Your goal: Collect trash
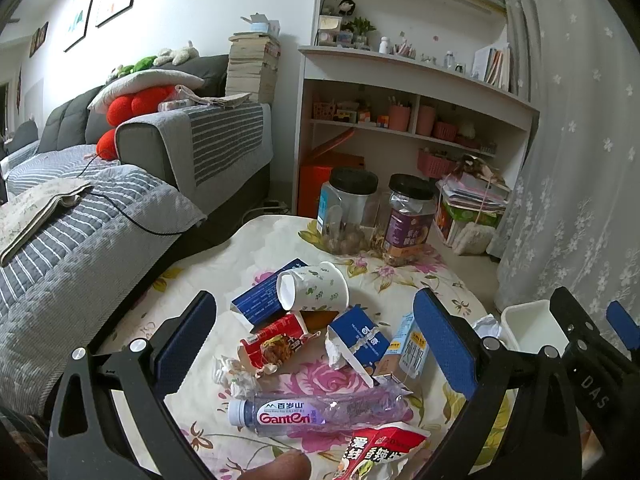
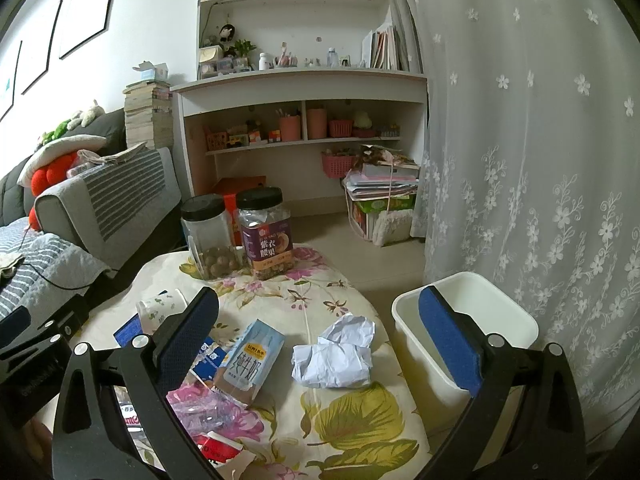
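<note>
Trash lies on a floral-covered table: a tipped paper cup, blue cartons, a torn red wrapper, a crushed Ganten bottle, a milk carton and a red snack bag. My left gripper hovers open above this pile, holding nothing. My right gripper is open too, over a crumpled white paper beside the milk carton. A white bin stands on the floor right of the table, behind the right finger.
Two black-lidded snack jars stand at the table's far end. A grey sofa runs along the left, a white bookshelf is ahead, and a lace curtain hangs on the right. Stacked papers sit on the floor.
</note>
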`<state>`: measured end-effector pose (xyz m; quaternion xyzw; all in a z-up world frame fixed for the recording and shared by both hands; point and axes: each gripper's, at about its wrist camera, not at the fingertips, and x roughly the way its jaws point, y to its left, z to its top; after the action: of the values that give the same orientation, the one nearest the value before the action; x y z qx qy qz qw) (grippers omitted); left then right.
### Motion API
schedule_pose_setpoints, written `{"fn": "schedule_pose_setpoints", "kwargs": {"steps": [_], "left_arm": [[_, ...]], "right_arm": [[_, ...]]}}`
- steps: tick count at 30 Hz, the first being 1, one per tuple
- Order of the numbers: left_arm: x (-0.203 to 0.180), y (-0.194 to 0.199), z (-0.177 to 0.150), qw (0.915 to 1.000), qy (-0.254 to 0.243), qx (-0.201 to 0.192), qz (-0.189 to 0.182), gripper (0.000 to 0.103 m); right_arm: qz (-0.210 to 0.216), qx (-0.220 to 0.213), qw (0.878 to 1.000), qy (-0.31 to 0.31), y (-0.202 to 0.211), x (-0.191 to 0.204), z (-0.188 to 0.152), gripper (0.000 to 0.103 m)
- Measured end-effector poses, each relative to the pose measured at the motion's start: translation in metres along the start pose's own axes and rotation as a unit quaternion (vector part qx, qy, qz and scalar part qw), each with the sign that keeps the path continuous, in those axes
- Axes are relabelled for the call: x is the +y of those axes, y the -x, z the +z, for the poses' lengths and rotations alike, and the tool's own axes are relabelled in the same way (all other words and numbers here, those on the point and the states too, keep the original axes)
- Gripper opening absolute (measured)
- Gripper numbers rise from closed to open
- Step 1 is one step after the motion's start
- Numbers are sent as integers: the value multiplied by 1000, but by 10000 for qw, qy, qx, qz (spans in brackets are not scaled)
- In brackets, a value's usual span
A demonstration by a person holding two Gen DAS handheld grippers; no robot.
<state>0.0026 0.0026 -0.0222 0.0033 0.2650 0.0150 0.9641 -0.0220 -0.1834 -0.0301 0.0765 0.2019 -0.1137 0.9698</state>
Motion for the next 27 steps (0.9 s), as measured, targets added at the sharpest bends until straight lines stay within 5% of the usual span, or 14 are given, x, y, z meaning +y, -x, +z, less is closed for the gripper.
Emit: {"fn": "schedule_pose_setpoints", "kwargs": {"steps": [27], "left_arm": [[6,-4,-5,9998,154,-108,-67,96]], "right_arm": [[-11,10,10000,28,-2,2,-1,96]]}}
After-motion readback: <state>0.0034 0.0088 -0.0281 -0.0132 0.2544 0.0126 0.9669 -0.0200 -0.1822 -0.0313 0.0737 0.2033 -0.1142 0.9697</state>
